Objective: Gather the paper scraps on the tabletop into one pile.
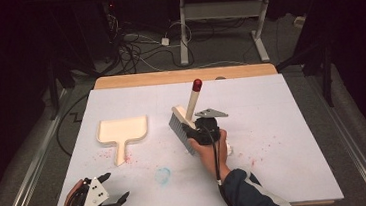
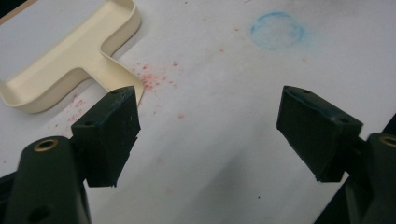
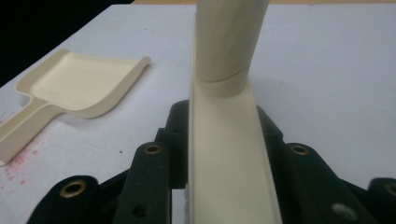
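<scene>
High view, left to right: my left gripper (image 1: 109,188) rests spread and empty at the counter's (image 1: 293,123) near edge; the dustpan (image 1: 122,131) lies untouched beyond it; pink crumbs (image 1: 128,159) remain scattered, unswept; my right gripper (image 1: 192,131) pinches the brush (image 1: 185,123), bristles down.

Right tool (image 3: 219,154) clamped on cream brush (image 3: 229,140) head, cream dustpan (image 3: 79,88) left, pink crumbs (image 3: 18,163) beside its handle
</scene>
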Action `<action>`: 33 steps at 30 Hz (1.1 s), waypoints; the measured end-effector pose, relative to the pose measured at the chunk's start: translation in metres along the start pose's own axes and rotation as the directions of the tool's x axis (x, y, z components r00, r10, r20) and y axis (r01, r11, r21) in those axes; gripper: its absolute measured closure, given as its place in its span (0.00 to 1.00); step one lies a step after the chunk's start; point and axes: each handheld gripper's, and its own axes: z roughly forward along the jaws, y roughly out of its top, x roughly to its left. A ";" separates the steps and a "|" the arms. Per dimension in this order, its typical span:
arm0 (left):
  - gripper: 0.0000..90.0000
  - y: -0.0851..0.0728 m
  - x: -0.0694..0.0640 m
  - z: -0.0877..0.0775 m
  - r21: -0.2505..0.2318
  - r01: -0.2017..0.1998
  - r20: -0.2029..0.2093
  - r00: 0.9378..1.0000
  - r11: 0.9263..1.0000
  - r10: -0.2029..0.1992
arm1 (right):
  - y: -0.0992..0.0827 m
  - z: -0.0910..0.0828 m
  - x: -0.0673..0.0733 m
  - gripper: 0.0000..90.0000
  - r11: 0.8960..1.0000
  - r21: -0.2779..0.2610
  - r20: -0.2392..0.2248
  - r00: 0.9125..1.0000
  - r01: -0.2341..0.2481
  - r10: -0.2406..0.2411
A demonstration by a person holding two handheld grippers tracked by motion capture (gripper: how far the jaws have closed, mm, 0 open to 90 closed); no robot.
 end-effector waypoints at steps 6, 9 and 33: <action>0.23 0.002 -0.003 0.004 0.011 -0.009 0.007 1.000 1.000 0.009 | -0.002 -0.015 -0.010 0.75 1.000 0.025 0.003 1.000 -0.009 0.009; 0.23 0.003 -0.004 0.004 0.015 -0.009 0.010 1.000 1.000 0.009 | -0.003 -0.025 -0.015 0.75 0.999 0.024 0.025 0.999 0.021 -0.022; 0.23 0.003 -0.005 0.006 0.020 -0.023 0.003 1.000 1.000 0.022 | 0.010 -0.065 -0.003 0.75 0.991 -0.088 -0.125 0.986 0.097 -0.108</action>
